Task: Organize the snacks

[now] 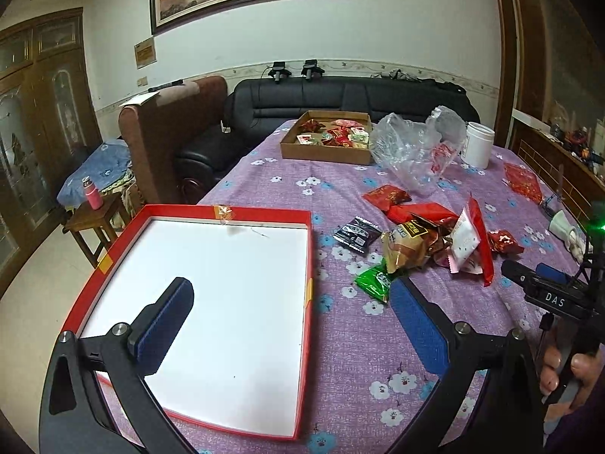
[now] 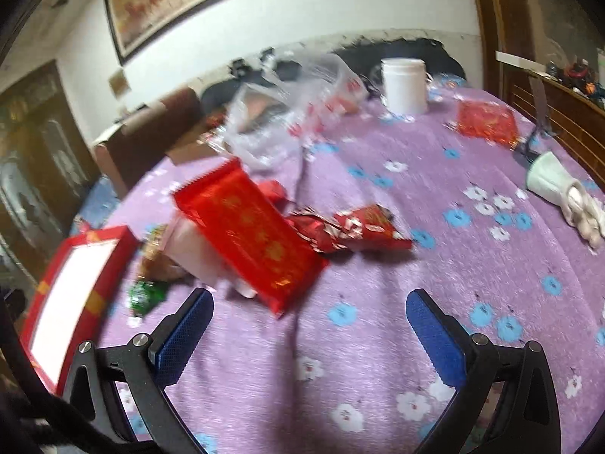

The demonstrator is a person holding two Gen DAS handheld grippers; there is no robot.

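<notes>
A red box lid with a white inside (image 1: 211,295) lies on the purple flowered tablecloth; it also shows in the right wrist view (image 2: 72,287). A heap of snack packets (image 1: 427,242) lies right of it: a black packet (image 1: 357,233), a green packet (image 1: 374,282), a bread packet (image 1: 406,249) and a long red packet (image 1: 480,240). My left gripper (image 1: 291,302) is open and empty, its left finger over the lid. My right gripper (image 2: 308,314) is open and empty, just in front of the long red packet (image 2: 249,234). The right wrist view is blurred.
A cardboard tray of snacks (image 1: 325,137) stands at the far side. A crumpled clear plastic bag (image 1: 412,147) and a white jar (image 1: 477,143) are beside it. A red packet (image 2: 486,121) and a white figurine (image 2: 567,196) lie at the right. Sofas stand behind the table.
</notes>
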